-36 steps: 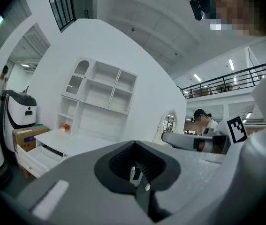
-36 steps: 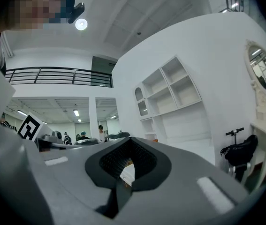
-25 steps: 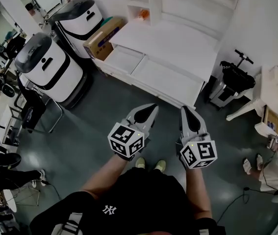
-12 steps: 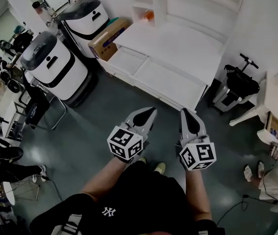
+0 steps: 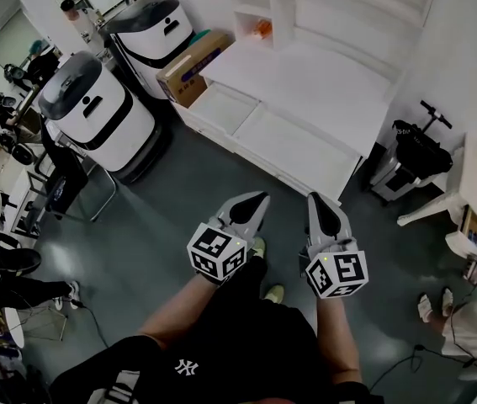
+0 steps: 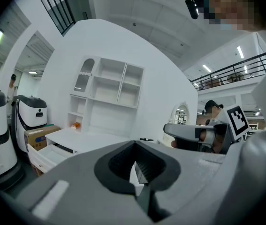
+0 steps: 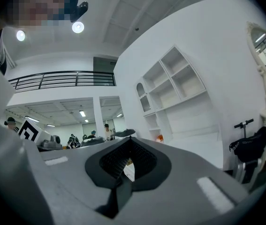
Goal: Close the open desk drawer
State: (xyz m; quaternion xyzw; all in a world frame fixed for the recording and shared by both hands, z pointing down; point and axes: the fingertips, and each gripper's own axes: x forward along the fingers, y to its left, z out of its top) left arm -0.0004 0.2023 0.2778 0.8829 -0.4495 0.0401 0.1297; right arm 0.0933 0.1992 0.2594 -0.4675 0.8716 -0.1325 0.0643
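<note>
A white desk [image 5: 314, 70] with a shelf unit stands ahead of me. Its left small drawer [image 5: 215, 106] is pulled out, and a wide drawer [image 5: 293, 146] beside it also stands out from the desk front. My left gripper [image 5: 259, 198] and right gripper [image 5: 313, 198] are held side by side over the grey floor, short of the desk, touching nothing. Both are shut and hold nothing. The left gripper view shows its shut jaws [image 6: 134, 143] with the open drawer [image 6: 53, 154] far off at lower left. The right gripper's [image 7: 127, 139] jaws are shut too, and the desk top [image 7: 203, 144] lies beyond them.
Two white-and-black wheeled machines [image 5: 95, 112] and a cardboard box [image 5: 189, 61] stand left of the desk. A black scooter [image 5: 419, 146] is parked at its right. Chairs and people are at the far left, with another person [image 5: 474, 318] at lower right.
I have moved a little closer to the desk, so it sits lower and larger in the head view. Both grippers stay shut and side by side.
</note>
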